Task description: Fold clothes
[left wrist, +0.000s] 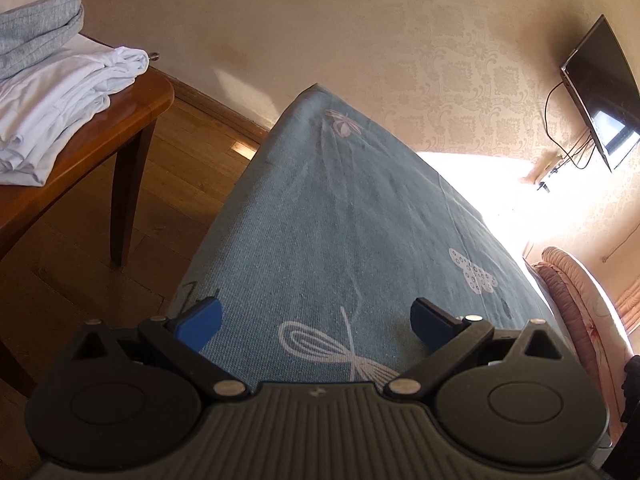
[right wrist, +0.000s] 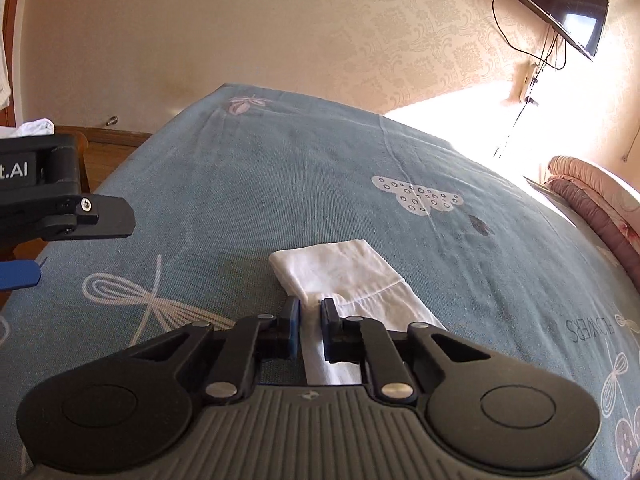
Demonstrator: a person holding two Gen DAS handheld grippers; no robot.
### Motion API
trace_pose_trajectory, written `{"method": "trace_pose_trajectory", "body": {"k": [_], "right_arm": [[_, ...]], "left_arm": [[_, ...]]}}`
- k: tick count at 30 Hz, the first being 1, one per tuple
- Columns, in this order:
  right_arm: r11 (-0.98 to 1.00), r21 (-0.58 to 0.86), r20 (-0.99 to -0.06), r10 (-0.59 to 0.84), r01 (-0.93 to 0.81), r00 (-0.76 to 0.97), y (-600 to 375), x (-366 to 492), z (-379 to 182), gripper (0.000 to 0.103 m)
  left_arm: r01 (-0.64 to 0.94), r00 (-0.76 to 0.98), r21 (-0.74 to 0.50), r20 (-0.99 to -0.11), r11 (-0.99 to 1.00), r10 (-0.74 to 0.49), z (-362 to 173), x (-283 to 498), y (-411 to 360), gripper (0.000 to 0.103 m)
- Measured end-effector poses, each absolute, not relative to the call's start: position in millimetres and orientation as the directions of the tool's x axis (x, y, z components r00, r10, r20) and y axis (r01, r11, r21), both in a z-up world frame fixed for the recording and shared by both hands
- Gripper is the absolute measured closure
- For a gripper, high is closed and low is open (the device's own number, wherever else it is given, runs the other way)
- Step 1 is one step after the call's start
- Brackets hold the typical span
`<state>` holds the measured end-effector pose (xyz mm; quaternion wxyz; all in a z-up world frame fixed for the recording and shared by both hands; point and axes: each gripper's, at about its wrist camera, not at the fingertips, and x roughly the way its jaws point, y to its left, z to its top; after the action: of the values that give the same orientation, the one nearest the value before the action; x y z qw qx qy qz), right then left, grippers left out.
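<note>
Right gripper [right wrist: 311,307] clenched on the white garment [right wrist: 352,276]!
Left gripper [left wrist: 316,318] hung released above the teal bedspread [left wrist: 340,208]; folded white clothes [left wrist: 52,108] sat on the wooden table [left wrist: 132,108].

Harsh sunlight blows out the wall [left wrist: 472,184] at right; fisheye edges bend, focus stays sharp.

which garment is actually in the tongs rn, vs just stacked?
The small white folded garment on the teal bed, with the right tongs closed around its near edge. The white stack and grey knit sit untouched on the wooden table.
</note>
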<state>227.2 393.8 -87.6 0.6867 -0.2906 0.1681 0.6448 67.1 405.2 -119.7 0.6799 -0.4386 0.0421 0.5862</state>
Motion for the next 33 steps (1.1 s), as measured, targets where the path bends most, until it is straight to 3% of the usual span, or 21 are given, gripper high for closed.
{"method": "trace_pose_trajectory", "body": {"k": [5, 7, 11, 14, 17, 21, 26, 29, 33], "right_arm": [[-0.061, 0.085, -0.6, 0.794, -0.995, -0.1, 391.0, 249.4, -78.2, 0.078], [-0.065, 0.09, -0.584, 0.805, -0.994, -0.106, 381.2, 250.5, -65.7, 0.072], [0.044, -0.001, -0.614, 0.789, -0.999, 0.035, 350.9, 271.7, -33.6, 0.072], [0.177, -0.067, -0.661, 0.73, -0.982, 0.176, 310.7, 306.1, -18.2, 0.084], [0.314, -0.115, -0.712, 0.636, -0.942, 0.299, 260.6, 343.5, -17.9, 0.084], [0.467, -0.107, -0.786, 0.501, -0.878, 0.363, 210.6, 377.2, -37.1, 0.084], [0.611, -0.023, -0.823, 0.438, -0.791, 0.362, 190.2, 397.6, -73.7, 0.084], [0.669, 0.012, -0.802, 0.45, -0.743, 0.392, 195.8, 406.0, -82.1, 0.081], [0.697, 0.047, -0.779, 0.474, -0.716, 0.41, 203.9, 416.7, -83.3, 0.067]], "left_arm": [[-0.835, 0.31, -0.545, -0.57, -0.068, 0.761, -119.3, 67.9, 404.3, 0.003], [-0.836, 0.309, -0.544, -0.571, -0.069, 0.76, -119.4, 68.2, 404.3, 0.003], [-0.844, 0.328, -0.535, -0.578, -0.043, 0.747, -119.6, 74.3, 403.2, 0.003], [-0.851, 0.346, -0.525, -0.584, -0.016, 0.734, -119.5, 80.3, 402.2, 0.003], [-0.857, 0.364, -0.515, -0.59, 0.012, 0.721, -119.4, 86.3, 401.2, 0.003], [-0.864, 0.387, -0.501, -0.599, 0.048, 0.702, -119.3, 94.3, 399.8, 0.003], [-0.87, 0.407, -0.486, -0.607, 0.086, 0.682, -118.9, 102.7, 398.1, 0.003], [-0.872, 0.405, -0.481, -0.607, 0.091, 0.683, -118.3, 104.0, 397.2, 0.003], [-0.876, 0.403, -0.473, -0.607, 0.096, 0.685, -117.6, 105.8, 396.1, 0.003]]}}
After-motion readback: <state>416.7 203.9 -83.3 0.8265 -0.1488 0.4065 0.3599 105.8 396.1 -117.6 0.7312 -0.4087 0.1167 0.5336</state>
